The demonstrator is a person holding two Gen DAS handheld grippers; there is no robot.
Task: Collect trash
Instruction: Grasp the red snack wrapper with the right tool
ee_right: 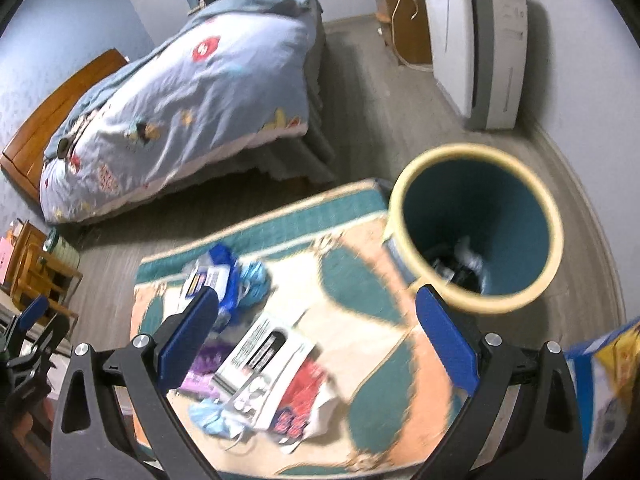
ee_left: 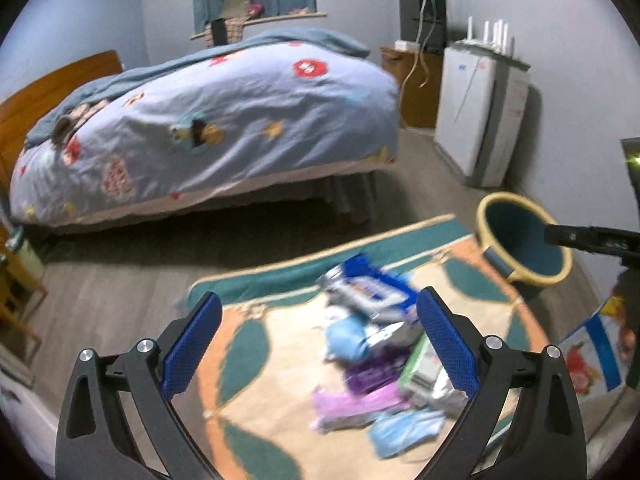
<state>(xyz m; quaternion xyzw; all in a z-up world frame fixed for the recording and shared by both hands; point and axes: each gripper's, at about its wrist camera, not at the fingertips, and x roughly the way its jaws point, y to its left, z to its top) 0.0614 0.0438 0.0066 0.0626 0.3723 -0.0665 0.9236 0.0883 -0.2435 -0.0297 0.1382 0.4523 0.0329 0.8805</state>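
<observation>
Left gripper (ee_left: 319, 344): fingers spread wide, nothing between them; hovers above the rug.
Right gripper (ee_right: 316, 344): fingers likewise spread wide and empty, above the rug.
Trash pile (ee_left: 376, 352): on the rug (ee_left: 276, 344), ahead of the left tongs and toward its right finger; crumpled wrappers, blue-white pack, purple and pale blue scraps.
White printed packet (ee_right: 266, 364): directly under the right tongs, lying flat among scraps.
Handling, judged: all light, thin, crinkly; foil likely slippery, soft pieces will crush. Pinch a raised fold or bunched edge, not a flat face.
Bin (ee_right: 476, 232): ahead-right of the right tongs, at the rug's far corner; some trash inside.
Bed (ee_left: 224, 120): well beyond both tongs.
</observation>
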